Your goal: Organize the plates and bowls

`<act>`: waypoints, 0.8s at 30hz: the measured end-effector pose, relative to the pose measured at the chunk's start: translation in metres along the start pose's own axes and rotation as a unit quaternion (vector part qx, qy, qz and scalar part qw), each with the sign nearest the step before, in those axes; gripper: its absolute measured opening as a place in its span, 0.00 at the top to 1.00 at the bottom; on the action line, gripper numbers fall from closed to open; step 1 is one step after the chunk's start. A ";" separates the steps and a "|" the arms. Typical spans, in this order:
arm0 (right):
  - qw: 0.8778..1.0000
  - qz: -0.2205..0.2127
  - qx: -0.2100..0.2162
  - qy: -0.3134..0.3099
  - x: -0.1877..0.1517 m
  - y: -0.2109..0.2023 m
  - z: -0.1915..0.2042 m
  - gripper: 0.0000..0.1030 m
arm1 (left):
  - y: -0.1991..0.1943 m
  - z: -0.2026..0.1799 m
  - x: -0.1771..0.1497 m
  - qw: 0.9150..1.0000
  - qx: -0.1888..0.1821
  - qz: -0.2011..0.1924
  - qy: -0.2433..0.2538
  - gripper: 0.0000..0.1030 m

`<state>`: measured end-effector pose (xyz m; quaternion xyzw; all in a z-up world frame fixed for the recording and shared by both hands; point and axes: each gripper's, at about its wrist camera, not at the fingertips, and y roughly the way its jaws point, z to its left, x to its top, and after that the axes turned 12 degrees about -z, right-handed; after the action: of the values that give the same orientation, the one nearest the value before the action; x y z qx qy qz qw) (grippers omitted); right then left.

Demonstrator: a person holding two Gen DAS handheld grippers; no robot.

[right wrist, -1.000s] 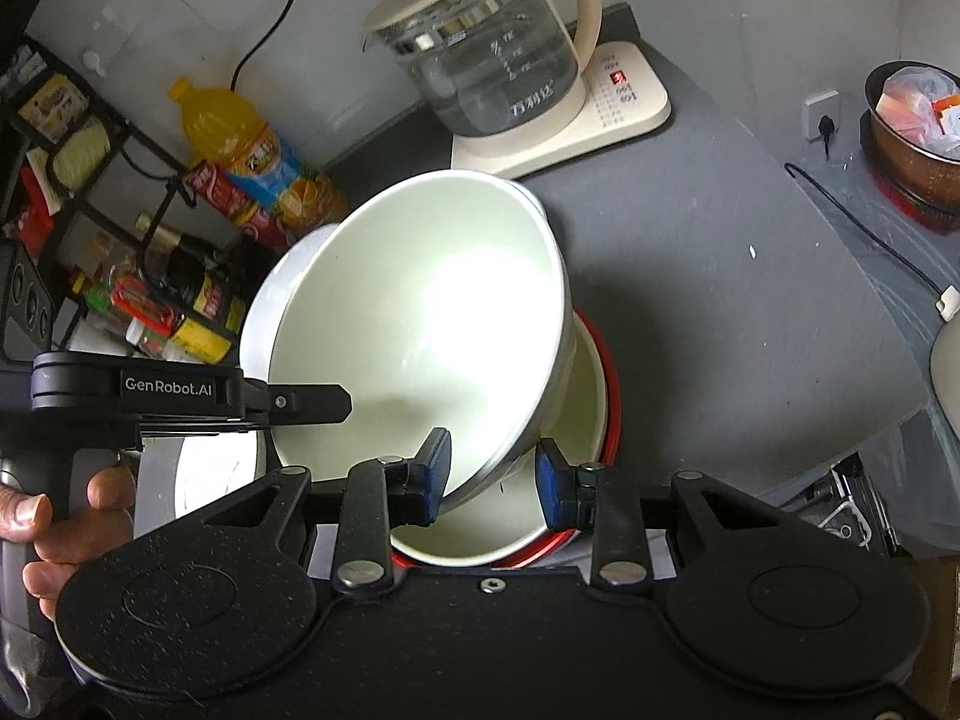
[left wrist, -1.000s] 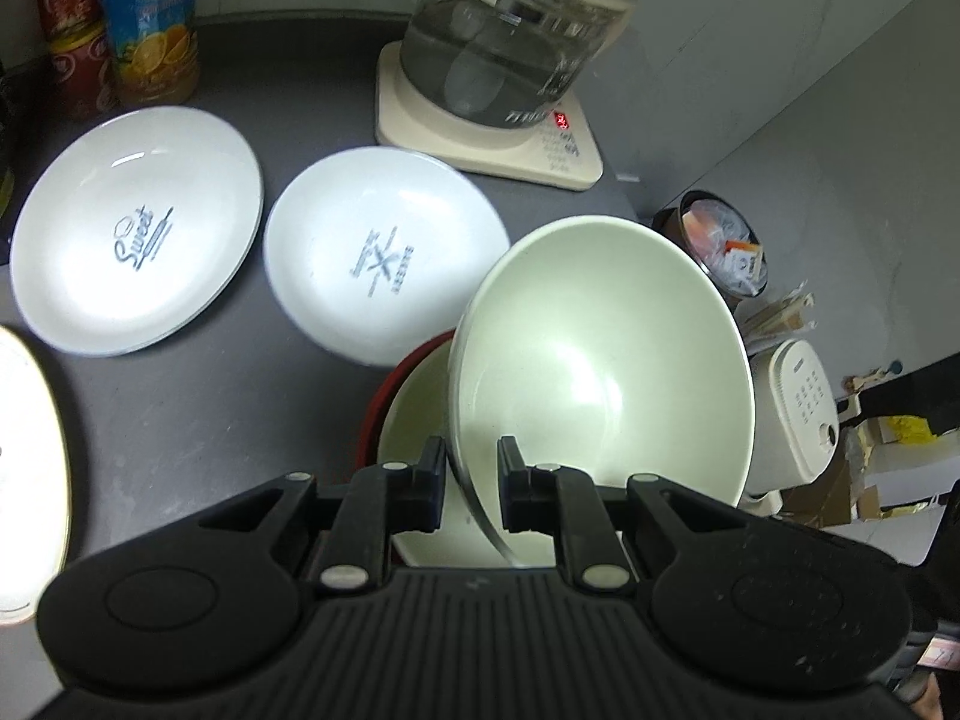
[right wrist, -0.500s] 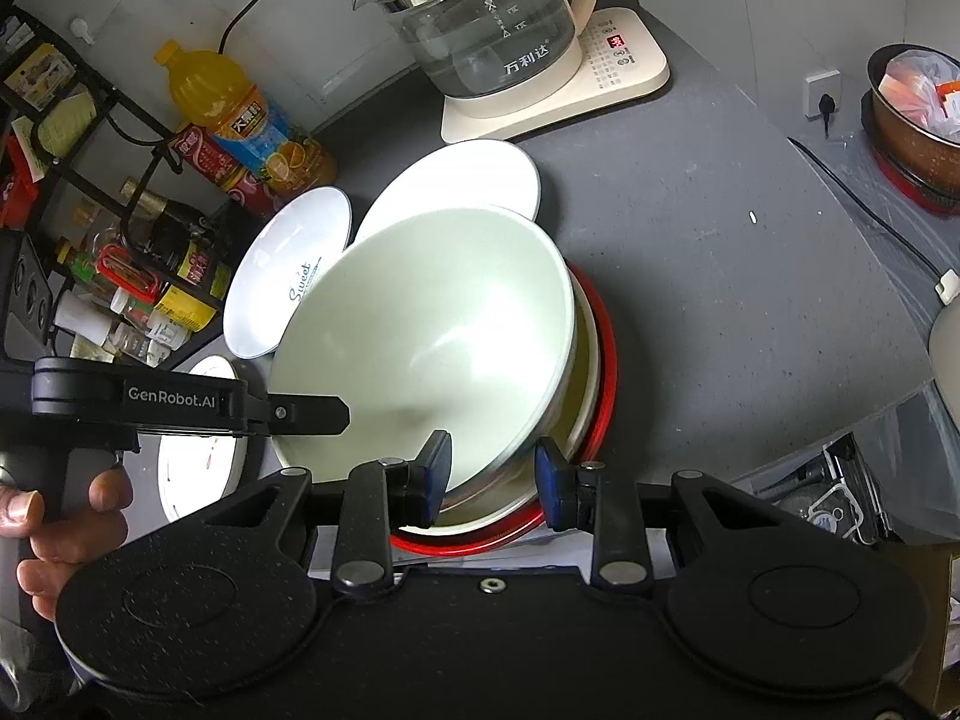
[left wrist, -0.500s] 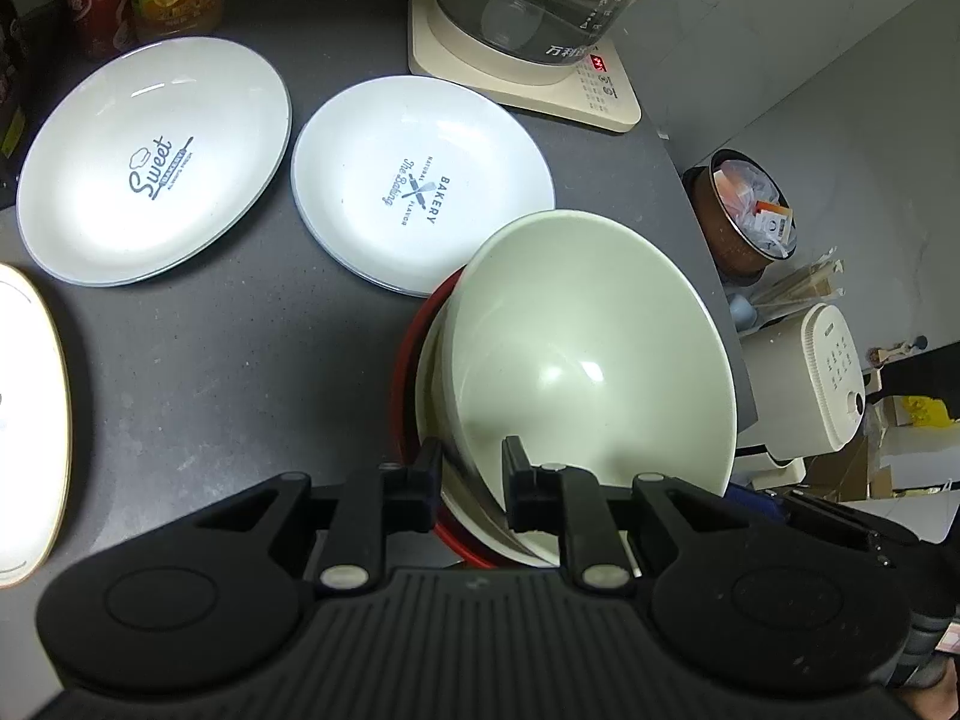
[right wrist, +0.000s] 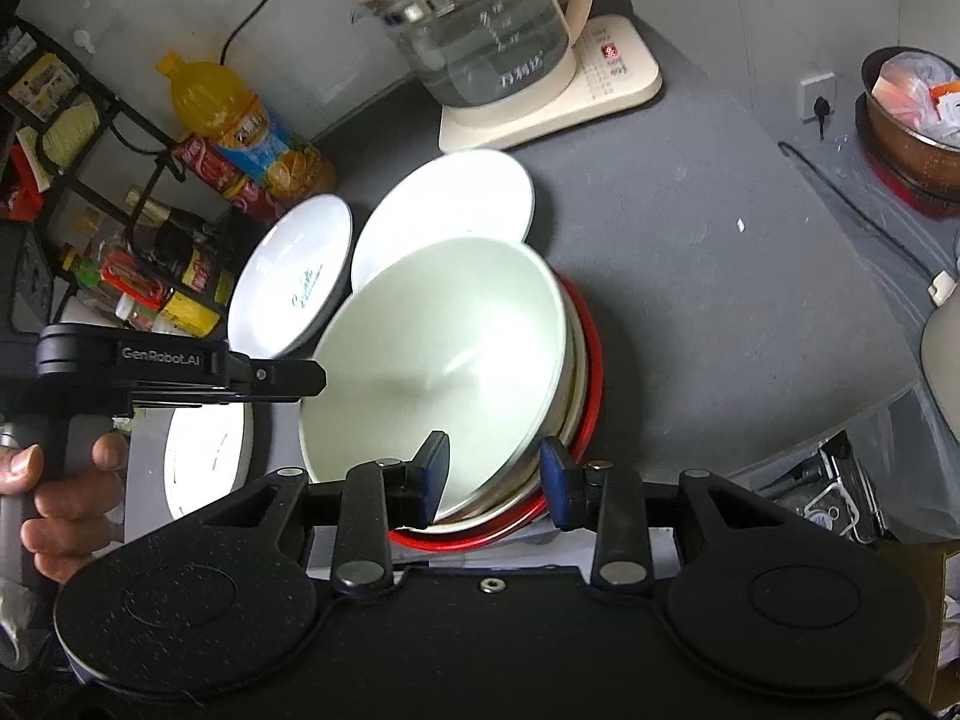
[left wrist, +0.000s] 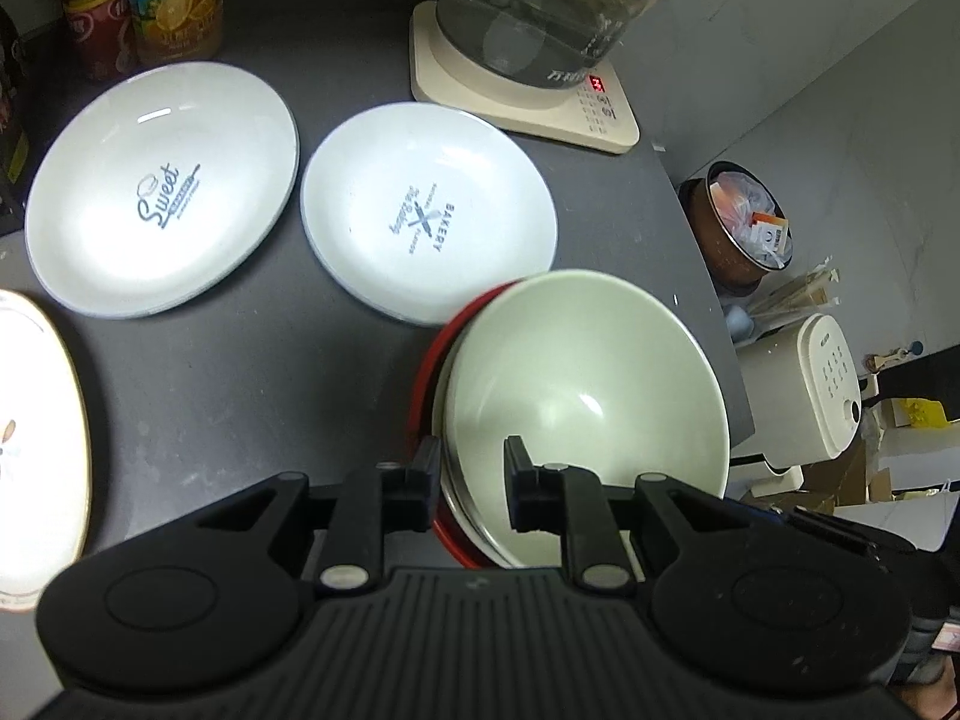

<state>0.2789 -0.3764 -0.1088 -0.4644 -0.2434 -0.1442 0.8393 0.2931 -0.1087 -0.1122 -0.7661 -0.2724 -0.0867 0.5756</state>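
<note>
Stack: pale green bowl sits nested on the near right of the dark counter, inside a cream dish that rests on a red-rimmed plate; how many layers sit between them I can't quite count from here
Left gripper: jaws slightly parted, straddling the bowl's near rim; bowl wall shows bare between the pads, so it looks let go, not pinched
Right gripper: also parted, one blue pad inside the bowl and one outside the stack; nothing squeezed
Done: the bowl looks home on its pile (a tidy fit, rims nearly level)
Left to do: three plates lie loose; the Sweet plate at far left, the Bakery plate just beside the stack and tucked under its rim, and an oval gold-edged plate at near left; I'd judge they want gathering next
Writing, plates: "Sweet" in script; "BAKERY" over crossed utensils
Writing, tools: "GenRobot.AI" on the left gripper's side, seen from the right wrist
Writing, kettle: Chinese characters on the glass; red digits glowing on the base, unreadable
Writing, juice bottle: orange label, text too small
</note>
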 end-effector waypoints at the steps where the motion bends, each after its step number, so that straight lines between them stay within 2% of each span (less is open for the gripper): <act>1: 1.000 -0.003 -0.001 0.000 0.002 -0.002 -0.001 0.66 | 0.000 0.000 0.002 1.000 0.002 -0.002 0.000 0.82; 4: 1.000 -0.017 0.005 0.000 0.008 -0.009 -0.001 0.66 | -0.001 0.001 0.006 1.000 0.005 -0.006 -0.001 0.81; 7: 0.999 -0.026 0.021 -0.001 0.014 -0.010 -0.001 0.66 | -0.004 0.003 0.009 1.000 0.009 -0.016 -0.004 0.74; 13: 0.999 -0.020 0.024 -0.015 0.020 -0.002 0.008 0.65 | -0.009 0.010 0.013 0.999 0.028 -0.035 -0.027 0.65; 15: 0.999 -0.020 0.028 -0.021 0.024 0.001 0.013 0.49 | -0.012 0.013 0.014 0.998 0.038 -0.041 -0.034 0.61; 20: 0.998 -0.026 0.046 -0.042 0.035 0.011 0.029 0.38 | -0.021 0.026 0.013 0.994 0.067 -0.063 -0.052 0.46; 24: 0.996 -0.024 0.058 -0.068 0.042 0.022 0.045 0.28 | -0.030 0.040 0.009 0.990 0.083 -0.076 -0.084 0.39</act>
<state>0.3122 -0.3270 -0.0807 -0.4176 -0.3188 -0.1175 0.8427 0.2782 -0.0627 -0.0957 -0.6972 -0.3834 -0.0419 0.6043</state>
